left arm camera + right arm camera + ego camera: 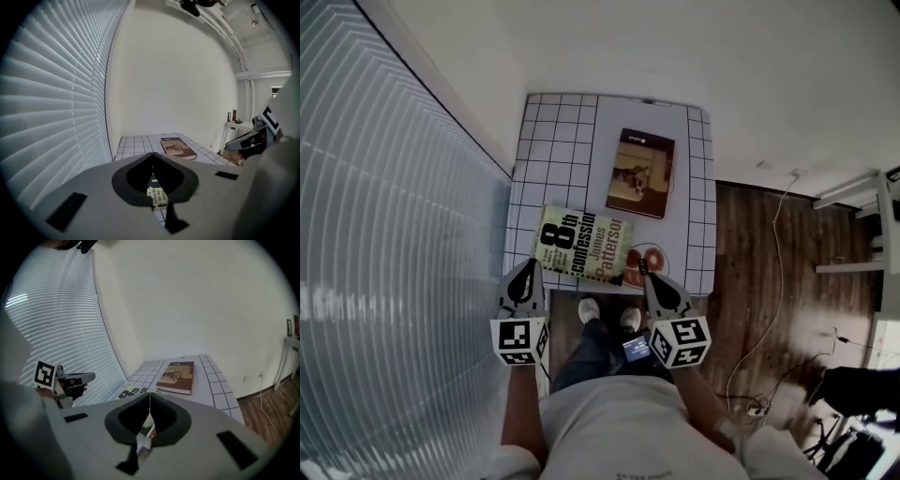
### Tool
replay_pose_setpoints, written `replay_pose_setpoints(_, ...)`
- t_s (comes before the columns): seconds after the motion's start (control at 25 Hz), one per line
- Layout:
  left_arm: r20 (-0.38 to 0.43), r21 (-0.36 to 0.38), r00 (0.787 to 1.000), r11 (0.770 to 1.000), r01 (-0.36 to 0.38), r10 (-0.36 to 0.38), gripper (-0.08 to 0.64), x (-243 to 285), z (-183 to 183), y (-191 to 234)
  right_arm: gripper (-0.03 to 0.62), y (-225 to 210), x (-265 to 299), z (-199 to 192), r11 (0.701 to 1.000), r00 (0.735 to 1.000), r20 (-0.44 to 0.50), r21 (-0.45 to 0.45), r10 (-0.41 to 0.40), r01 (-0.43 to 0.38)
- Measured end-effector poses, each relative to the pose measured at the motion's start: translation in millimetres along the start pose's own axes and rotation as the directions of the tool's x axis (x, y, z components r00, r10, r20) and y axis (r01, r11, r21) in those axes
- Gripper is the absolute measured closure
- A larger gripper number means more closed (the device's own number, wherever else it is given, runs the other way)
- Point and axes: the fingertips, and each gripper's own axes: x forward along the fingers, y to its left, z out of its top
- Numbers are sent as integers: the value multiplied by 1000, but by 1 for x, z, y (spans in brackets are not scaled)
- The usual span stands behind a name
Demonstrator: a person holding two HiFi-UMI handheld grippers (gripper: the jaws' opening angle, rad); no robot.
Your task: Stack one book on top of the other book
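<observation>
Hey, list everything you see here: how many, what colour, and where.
white table with black grid lines: one, white, against the wall
brown hardcover book: one, brown, flat on the table's far part
yellow-and-black paperback book: one, flat at the near edge, apart from the brown book
red round-patterned item: one, red, right of the paperback; unclear what it is
slatted window blinds: one set, pale, left of the table
wooden floor: brown, right of the table
shoes: two, white, under the near edge
left gripper: grey, shut, empty
right gripper: grey, shut, empty
</observation>
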Motion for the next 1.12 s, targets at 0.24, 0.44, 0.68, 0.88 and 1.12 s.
replay_pose_setpoints(0.24,-58,-68,997,997,42,-46,540,13,-22,0,583,-1,12,-13,1000,1000,-26,15,16,-16)
replay_pose_setpoints(0.44,-112,-77,992,996,51,-60,469,23,-37,1,583,-2,22,-23,999,998,-49,30,28,-27)
replay_pose_setpoints(0.68,-172,-53,984,998,35,-44,442,37,-56,11,581,-4,36,-38,998,995,-87,51,43,-39)
replay_pose_setpoints(0.88,-225,-66,974,998,25,-39,426,46,-73,22,554,-5,48,-51,996,990,-131,71,59,-50)
replay_pose_setpoints(1.12,-276,-83,959,996,36,-58,416,56,-93,28,500,-5,61,-70,991,980,-185,122,74,-52)
